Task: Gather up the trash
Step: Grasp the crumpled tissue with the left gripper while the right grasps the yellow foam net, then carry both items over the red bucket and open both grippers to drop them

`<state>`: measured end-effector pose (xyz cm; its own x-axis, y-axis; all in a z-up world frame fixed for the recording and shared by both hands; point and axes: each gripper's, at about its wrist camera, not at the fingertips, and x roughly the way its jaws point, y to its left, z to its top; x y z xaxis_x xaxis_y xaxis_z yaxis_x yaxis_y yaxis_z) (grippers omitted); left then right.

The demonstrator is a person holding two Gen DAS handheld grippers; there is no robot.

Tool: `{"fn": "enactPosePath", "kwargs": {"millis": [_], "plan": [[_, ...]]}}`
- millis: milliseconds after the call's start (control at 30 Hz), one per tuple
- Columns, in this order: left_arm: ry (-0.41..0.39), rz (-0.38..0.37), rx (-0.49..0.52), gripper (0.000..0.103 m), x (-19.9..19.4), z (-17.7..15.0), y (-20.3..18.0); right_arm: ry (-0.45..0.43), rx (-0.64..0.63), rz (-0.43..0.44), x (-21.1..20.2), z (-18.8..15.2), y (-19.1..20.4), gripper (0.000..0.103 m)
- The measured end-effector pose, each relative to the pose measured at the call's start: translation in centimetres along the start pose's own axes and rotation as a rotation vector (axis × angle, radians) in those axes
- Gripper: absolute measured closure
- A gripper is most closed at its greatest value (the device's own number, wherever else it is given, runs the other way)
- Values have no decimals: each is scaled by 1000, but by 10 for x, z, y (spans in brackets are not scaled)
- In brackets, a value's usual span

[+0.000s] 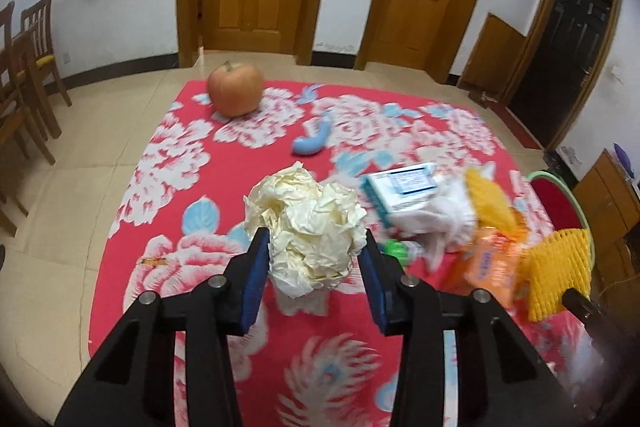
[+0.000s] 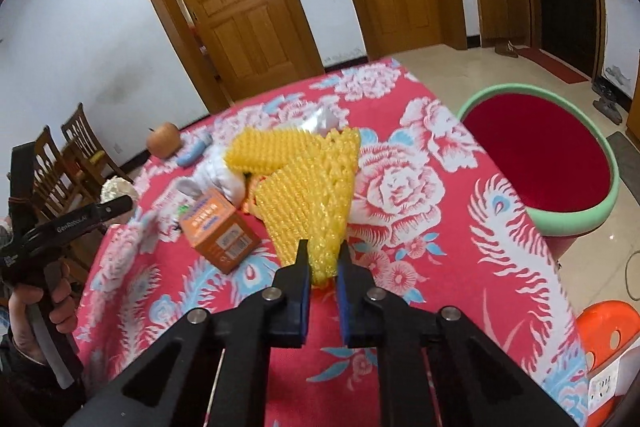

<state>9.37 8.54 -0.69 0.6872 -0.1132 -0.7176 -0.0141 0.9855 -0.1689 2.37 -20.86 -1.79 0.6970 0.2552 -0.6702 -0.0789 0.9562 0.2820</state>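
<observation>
A ball of crumpled cream paper sits between the blue pads of my left gripper, which is shut on it just above the red flowered tablecloth. My right gripper is shut on the near tip of a yellow foam fruit net, which stretches away over the cloth. The same net shows at the right edge of the left wrist view. Loose on the table lie an orange carton, a white glove and a blue-and-white box.
An apple and a blue curved object rest at the table's far side. A round green-rimmed red tub stands on the floor to the right, with an orange stool nearer. Wooden chairs are on the left.
</observation>
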Motion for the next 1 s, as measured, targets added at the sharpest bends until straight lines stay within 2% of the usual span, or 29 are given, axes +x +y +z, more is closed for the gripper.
{"fn": "enactPosePath", "kwargs": {"millis": [367, 600, 833, 1000], "plan": [[-26, -159, 93, 59, -37, 10, -72, -121, 35, 7, -53, 5, -14, 91], [4, -258, 142, 59, -41, 16, -121, -184, 79, -22, -76, 8, -37, 90], [48, -291, 255, 59, -26, 24, -182, -224, 174, -84, -86, 17, -79, 90], [82, -310, 353, 59, -4, 28, -231, -226, 262, -132, -78, 25, -117, 90]]}}
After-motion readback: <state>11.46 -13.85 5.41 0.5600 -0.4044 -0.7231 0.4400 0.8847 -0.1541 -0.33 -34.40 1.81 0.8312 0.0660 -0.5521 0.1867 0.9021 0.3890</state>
